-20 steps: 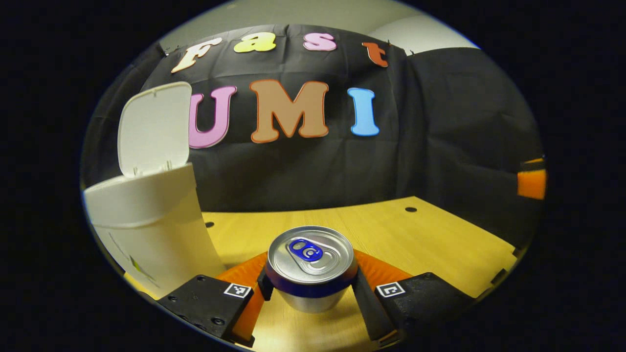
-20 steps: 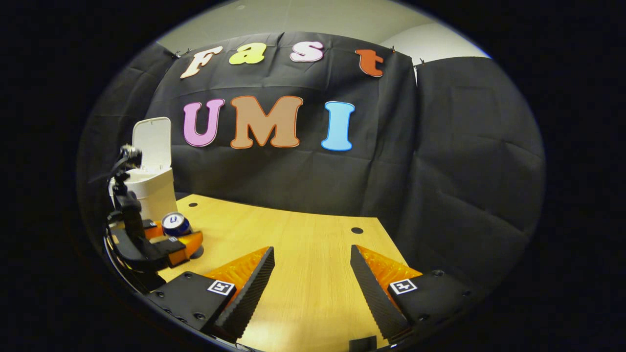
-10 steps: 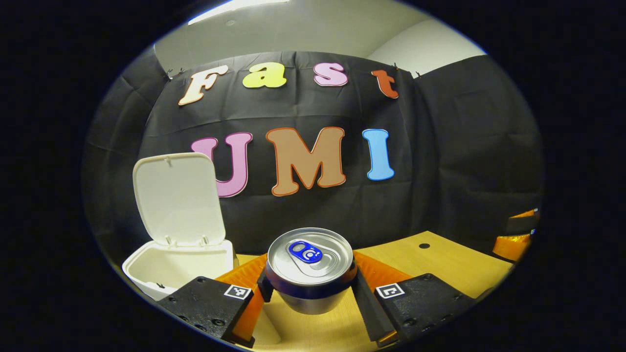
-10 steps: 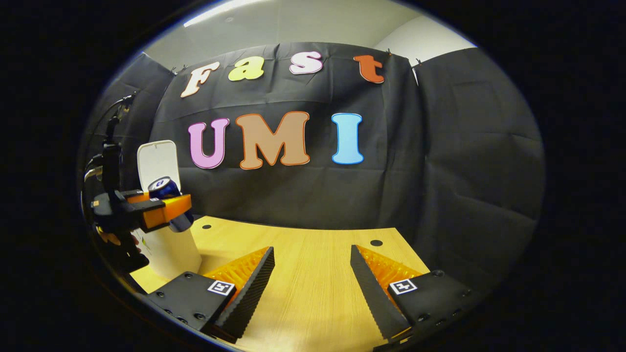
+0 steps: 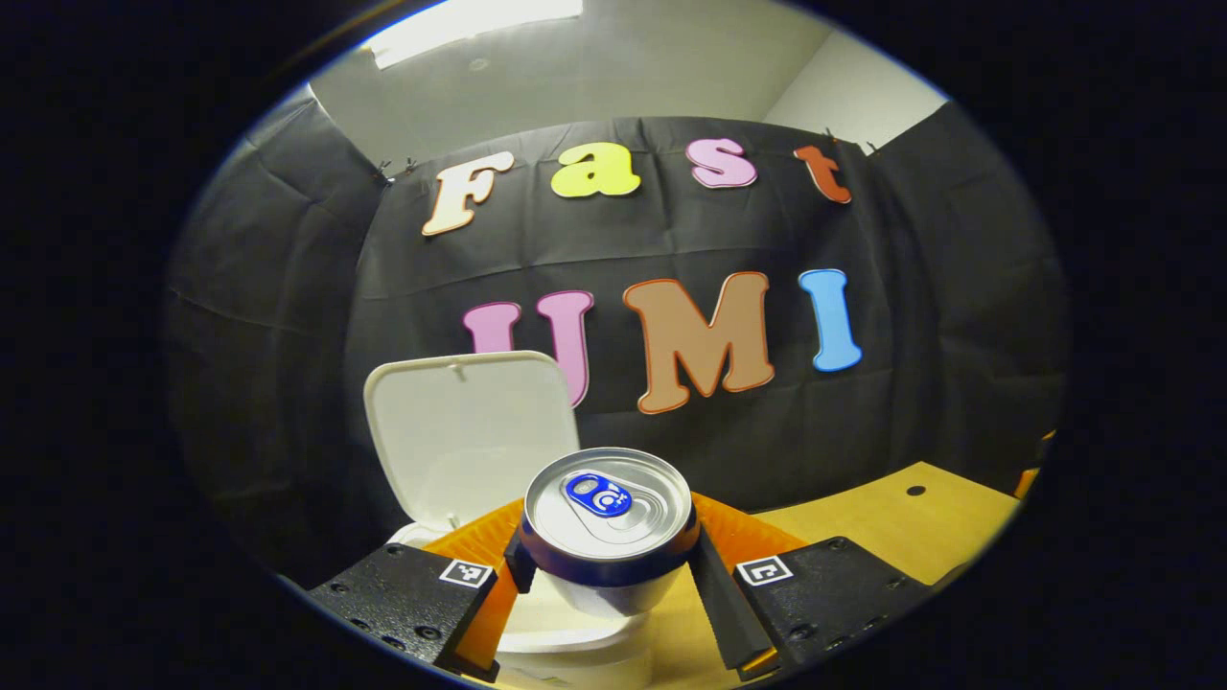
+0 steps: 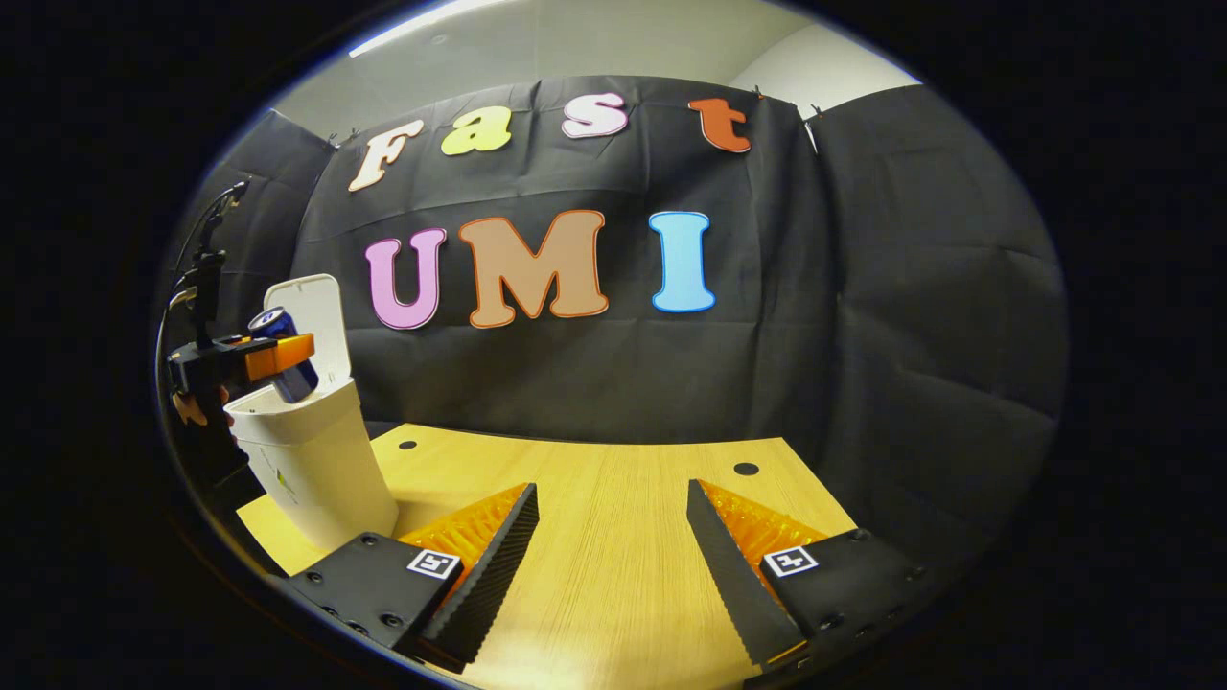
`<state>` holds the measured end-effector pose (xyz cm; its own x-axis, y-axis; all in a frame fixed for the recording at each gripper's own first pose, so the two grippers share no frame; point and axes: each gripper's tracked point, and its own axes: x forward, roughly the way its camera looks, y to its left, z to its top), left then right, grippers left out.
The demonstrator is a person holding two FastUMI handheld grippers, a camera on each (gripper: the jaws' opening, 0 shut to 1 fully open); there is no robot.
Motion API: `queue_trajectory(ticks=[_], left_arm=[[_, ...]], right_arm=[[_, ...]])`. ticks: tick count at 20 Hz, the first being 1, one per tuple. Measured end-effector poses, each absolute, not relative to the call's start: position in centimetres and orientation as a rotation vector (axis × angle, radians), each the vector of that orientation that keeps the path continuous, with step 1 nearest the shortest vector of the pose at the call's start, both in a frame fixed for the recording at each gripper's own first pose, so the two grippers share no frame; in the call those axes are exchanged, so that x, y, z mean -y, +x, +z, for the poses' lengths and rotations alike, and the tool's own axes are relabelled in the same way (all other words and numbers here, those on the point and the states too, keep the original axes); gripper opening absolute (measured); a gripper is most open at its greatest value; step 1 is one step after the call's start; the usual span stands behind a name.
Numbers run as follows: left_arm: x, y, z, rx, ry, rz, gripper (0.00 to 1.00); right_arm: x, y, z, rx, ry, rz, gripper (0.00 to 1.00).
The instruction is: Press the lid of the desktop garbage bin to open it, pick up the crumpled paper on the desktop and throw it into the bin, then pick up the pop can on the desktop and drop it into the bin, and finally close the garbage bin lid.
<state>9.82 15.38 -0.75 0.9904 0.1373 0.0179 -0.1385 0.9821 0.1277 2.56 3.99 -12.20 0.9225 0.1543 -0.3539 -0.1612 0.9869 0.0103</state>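
Observation:
My left gripper (image 5: 606, 580) is shut on the pop can (image 5: 607, 522), a silver can with a blue tab and blue band, held upright above the mouth of the white bin (image 5: 566, 637). The bin's lid (image 5: 470, 431) stands open behind the can. In the right gripper view the same bin (image 6: 312, 460) stands at the table's left edge, and the left gripper (image 6: 273, 356) holds the blue can (image 6: 283, 350) tilted just over its rim, in front of the raised lid (image 6: 312, 321). My right gripper (image 6: 613, 546) is open above the table with nothing between its fingers.
The wooden table (image 6: 613, 498) has small round holes near its back edge (image 6: 746, 469). Black cloth walls close in the back and right sides. The bin sits near the table's left edge.
My left gripper has lifted the can off the table and carried it left, from beside the bin to above its open mouth. The right gripper has stayed open and nearly still.

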Motion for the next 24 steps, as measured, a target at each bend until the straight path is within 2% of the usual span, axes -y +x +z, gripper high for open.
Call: queue_trajectory(ticks=[5, 7, 8, 11, 12, 13, 18, 23, 24], left_arm=[[-20.6, 9.6, -2.7, -0.032, 0.12, 0.243, 0.77], [-21.8, 9.4, -3.5, -0.05, 0.127, 0.269, 0.82], [-21.9, 9.4, -3.6, -0.054, 0.128, 0.27, 0.92], [-22.2, 9.4, -3.2, -0.044, 0.125, 0.275, 0.92], [-22.3, 9.2, -2.8, -0.036, 0.125, 0.277, 1.0], [-22.3, 9.1, -2.0, -0.025, 0.117, 0.276, 0.93], [-22.3, 9.6, 5.1, 0.066, 0.038, 0.246, 0.92], [-24.0, 11.6, 12.0, 0.136, 0.084, 0.251, 0.93], [-23.9, 12.4, 12.6, 0.136, 0.084, 0.233, 0.97]], right_arm=[[-5.2, 3.0, -12.5, -0.37, -0.036, 0.183, 0.99], [-5.7, 3.3, -12.5, -0.372, -0.041, 0.186, 0.99], [-5.8, 3.4, -12.6, -0.37, -0.042, 0.188, 0.99], [-6.2, 3.4, -12.6, -0.366, -0.046, 0.19, 0.99], [-6.1, 3.3, -12.6, -0.363, -0.048, 0.19, 0.99], [-6.2, 3.2, -12.5, -0.361, -0.051, 0.19, 0.99], [-5.7, 3.0, -12.4, -0.357, -0.041, 0.175, 0.99], [-5.0, 2.5, -12.6, -0.36, -0.019, 0.156, 0.99], [-4.8, 2.4, -12.6, -0.36, -0.013, 0.152, 0.99]])
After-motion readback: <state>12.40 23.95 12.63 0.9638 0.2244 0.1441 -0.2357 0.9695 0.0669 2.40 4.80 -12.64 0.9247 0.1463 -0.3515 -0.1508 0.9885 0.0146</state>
